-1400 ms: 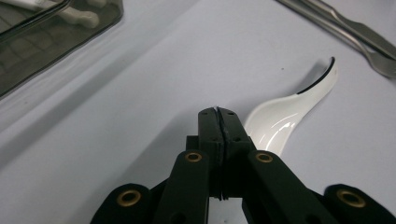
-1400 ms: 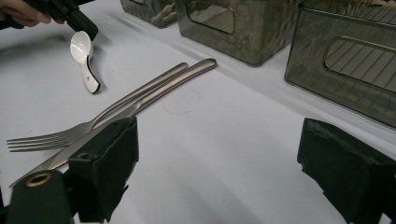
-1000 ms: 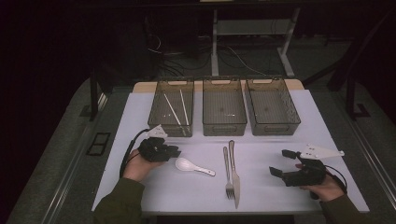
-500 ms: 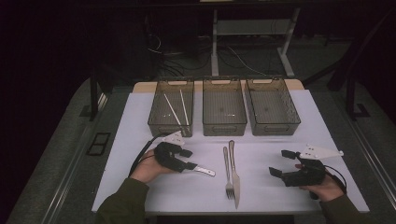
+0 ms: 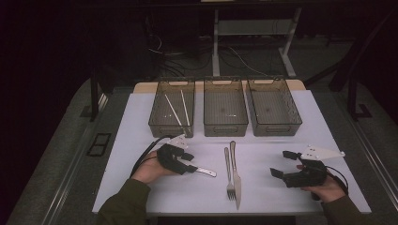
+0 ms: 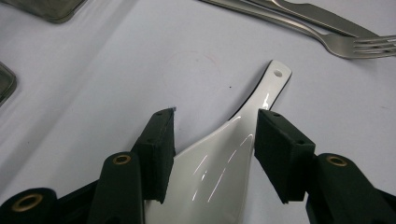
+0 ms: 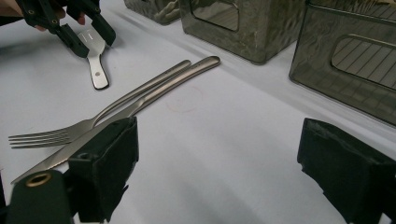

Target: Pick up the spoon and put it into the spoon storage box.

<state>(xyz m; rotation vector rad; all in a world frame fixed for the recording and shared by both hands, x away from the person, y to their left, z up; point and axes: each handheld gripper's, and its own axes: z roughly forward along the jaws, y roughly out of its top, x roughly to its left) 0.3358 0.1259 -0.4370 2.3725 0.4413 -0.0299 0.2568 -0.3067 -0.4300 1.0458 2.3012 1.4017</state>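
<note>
A white spoon (image 5: 205,171) lies on the white tabletop (image 5: 141,140) at the front left, handle pointing right. My left gripper (image 5: 190,164) is down over its bowl. In the left gripper view the spoon's bowl (image 6: 219,158) sits between the two pads, which meet its edges; the jaws have just been closing on it. The right gripper view shows the same hold on the spoon (image 7: 98,70) from across the table. My right gripper (image 5: 280,163) rests at the front right, open wide (image 7: 217,154) with bare table between its jaws.
A fork (image 5: 228,173) and a knife (image 5: 236,178) lie side by side at the front middle. Three dark see-through bins stand in a row behind: the left bin (image 5: 164,129) holds chopsticks (image 5: 176,110), the middle bin (image 5: 225,130) and right bin (image 5: 277,130) look empty.
My left hand has slid right and a little down onto the spoon, and its jaws have spread around the bowl. The right hand has stayed still.
</note>
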